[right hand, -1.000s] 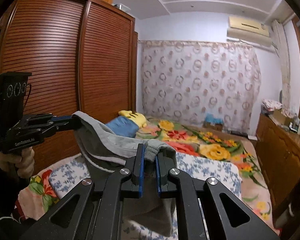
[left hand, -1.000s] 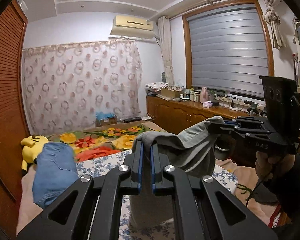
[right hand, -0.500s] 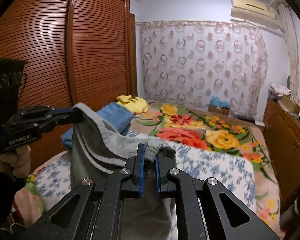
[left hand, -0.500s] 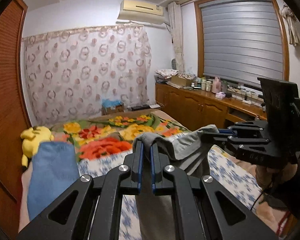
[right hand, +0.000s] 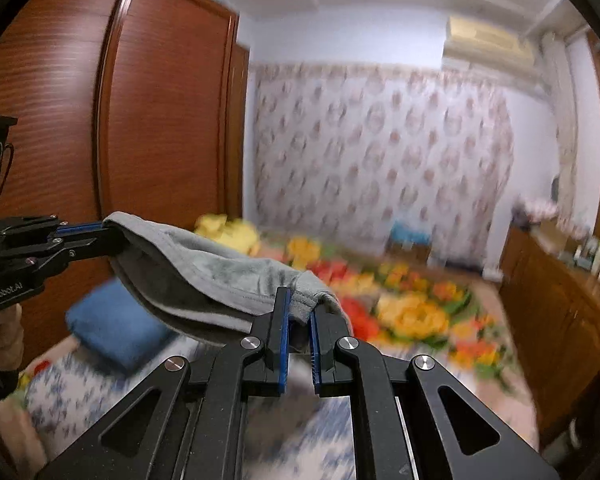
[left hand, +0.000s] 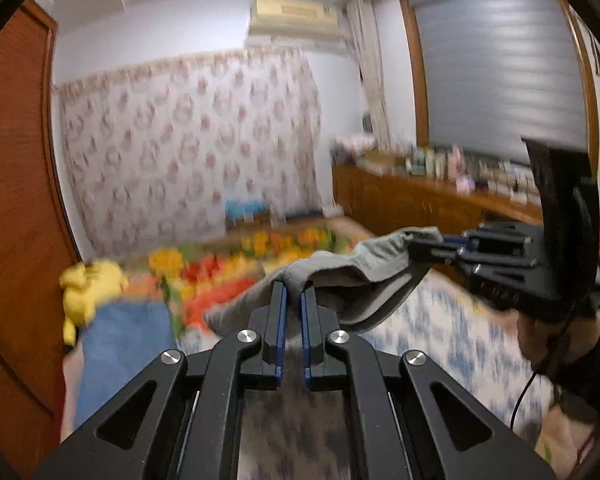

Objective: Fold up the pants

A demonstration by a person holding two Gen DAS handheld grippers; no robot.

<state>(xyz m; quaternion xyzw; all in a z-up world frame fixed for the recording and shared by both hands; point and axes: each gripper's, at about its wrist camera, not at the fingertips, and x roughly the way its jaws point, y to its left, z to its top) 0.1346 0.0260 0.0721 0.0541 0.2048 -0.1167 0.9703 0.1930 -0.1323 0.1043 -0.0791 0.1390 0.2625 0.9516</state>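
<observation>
Left hand-held gripper (left hand: pixel 293 294): fingers drawn in close, clamped on a bunched edge of the grey pants (left hand: pixel 340 280). Cloth fills the narrow gap between the blue-edged pads.

Right hand-held gripper (right hand: pixel 299 304): likewise clenched on another part of the same grey edge, fabric pinched between its pads. In the left wrist view this gripper (left hand: pixel 432 242) comes in from the right, tips buried in the cloth, the person's hand (left hand: pixel 548 340) below it on the handle. In the right wrist view the left gripper (right hand: pixel 100 232) comes in from the left, biting the far end of the edge.

Grey pants: held in the air between the two grippers, the edge sagging a little in a shallow curve from one grasp to the other. The rest of the cloth hangs down behind the fingers, above the bed.

Bed (right hand: pixel 80 396): blue-and-white floral sheet nearest, a bright quilt (right hand: pixel 412 312) of red, orange and yellow flowers further back. A blue denim item (left hand: pixel 116 348) lies on the left part of the bed, a yellow plush toy (left hand: pixel 90 286) just beyond it.

Surroundings: brown slatted wardrobe (right hand: pixel 140 120) on the left, patterned curtain (left hand: pixel 188 152) across the far wall, air conditioner (left hand: pixel 292 16) above it, wooden sideboard (left hand: pixel 420 200) with small bottles under the shuttered window (left hand: pixel 500 72). Both views show motion blur.
</observation>
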